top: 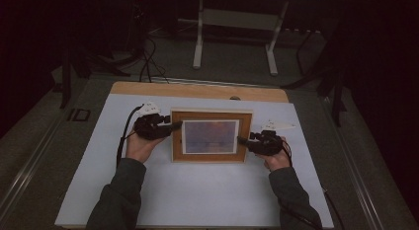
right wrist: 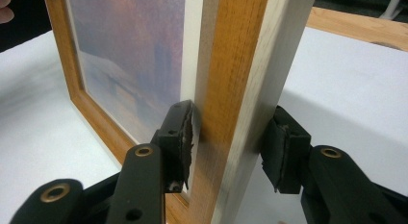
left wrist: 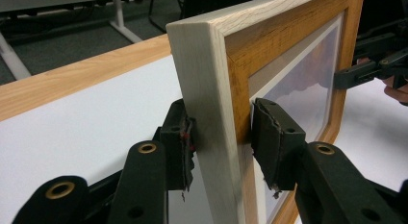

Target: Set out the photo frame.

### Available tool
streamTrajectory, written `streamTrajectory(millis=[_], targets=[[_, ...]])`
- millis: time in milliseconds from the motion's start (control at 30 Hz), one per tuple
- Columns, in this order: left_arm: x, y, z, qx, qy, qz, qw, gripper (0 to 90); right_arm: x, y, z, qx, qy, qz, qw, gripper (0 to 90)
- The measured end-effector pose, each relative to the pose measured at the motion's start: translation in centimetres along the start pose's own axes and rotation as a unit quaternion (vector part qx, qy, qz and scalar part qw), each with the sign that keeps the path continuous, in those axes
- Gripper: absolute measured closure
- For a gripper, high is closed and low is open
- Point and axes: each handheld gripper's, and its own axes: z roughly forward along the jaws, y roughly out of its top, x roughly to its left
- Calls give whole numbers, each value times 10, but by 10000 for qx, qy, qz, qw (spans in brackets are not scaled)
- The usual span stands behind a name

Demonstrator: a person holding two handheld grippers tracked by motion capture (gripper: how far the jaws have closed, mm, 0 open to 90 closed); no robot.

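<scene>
A wooden picture frame point(top: 211, 115) with a pale matted picture of pink and blue sky is held over the white tabletop point(top: 197, 200), its picture facing the person. My left gripper point(top: 177, 125) is shut on the frame's left side; in the left gripper view point(left wrist: 221, 137) its pads press the front and back of the frame point(left wrist: 207, 89). My right gripper point(top: 241, 139) is shut on the frame's right side, with the pads of the right gripper point(right wrist: 228, 142) clamping the frame point(right wrist: 231, 65) from both faces. Whether the frame's lower edge touches the table I cannot tell.
The white tabletop has a wooden strip point(top: 197, 89) along its far edge. Beyond it on the dark floor stand the white legs of another table point(top: 234, 22) and some cables point(top: 146, 62). Both of the person's forearms reach in from the near edge.
</scene>
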Motion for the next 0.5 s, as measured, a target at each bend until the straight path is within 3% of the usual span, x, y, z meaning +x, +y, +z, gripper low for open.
streamTrajectory(millis=[500], targets=[[-1,2,-8,-102,82,-69,9999,521,2,0,-1,-26,58,-62,10000,498]])
